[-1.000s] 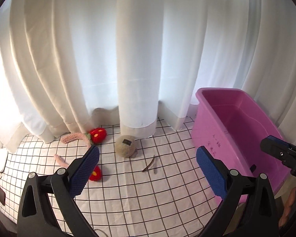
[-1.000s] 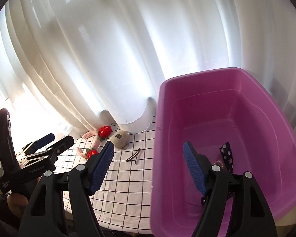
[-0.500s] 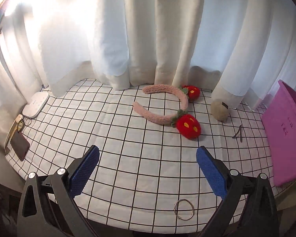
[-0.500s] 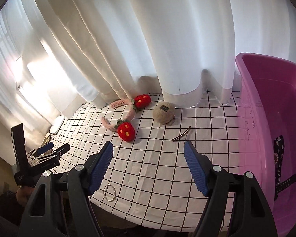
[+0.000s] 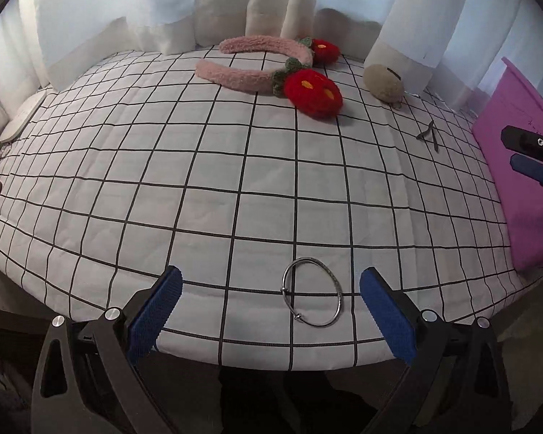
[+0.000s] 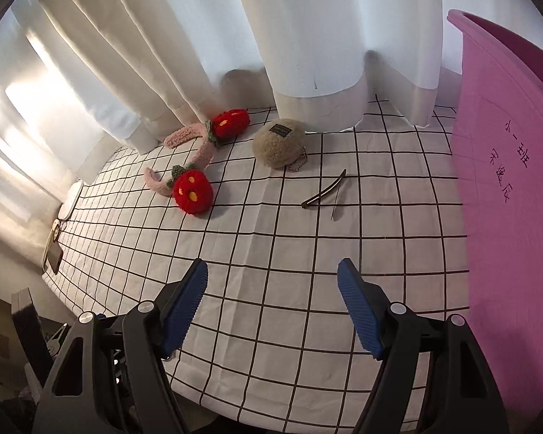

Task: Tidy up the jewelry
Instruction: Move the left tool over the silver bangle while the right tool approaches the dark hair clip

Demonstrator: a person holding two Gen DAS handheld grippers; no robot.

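A silver bangle (image 5: pixel 311 291) lies flat on the checked cloth (image 5: pixel 213 166) near the table's front edge. My left gripper (image 5: pixel 270 279) is open just above the cloth; the bangle sits between its blue pads (image 5: pixel 155 311), nearer the right one, and neither touches it. My right gripper (image 6: pixel 271 272) hangs open and empty over the cloth, left of the pink bin (image 6: pixel 506 188). Beyond it lie a dark hair clip (image 6: pixel 324 193), a beige plush pouch (image 6: pixel 278 143) and a pink headband with red strawberries (image 6: pixel 193 152). The right gripper's fingers (image 5: pixel 532 166) show at the left view's right edge.
White curtains (image 6: pixel 307 36) hang down to the cloth along the back. A white pad (image 6: pixel 70 200), a watch and a dark phone (image 6: pixel 54 256) lie at the table's far left end. The pink bin (image 5: pixel 517 166) stands at the right end. The cloth drops off just under both grippers.
Both grippers have dropped toward the table and tipped downward. The left view swung from curtain and bin to the cloth, bringing the bangle between its fingers. The right one left the bin.
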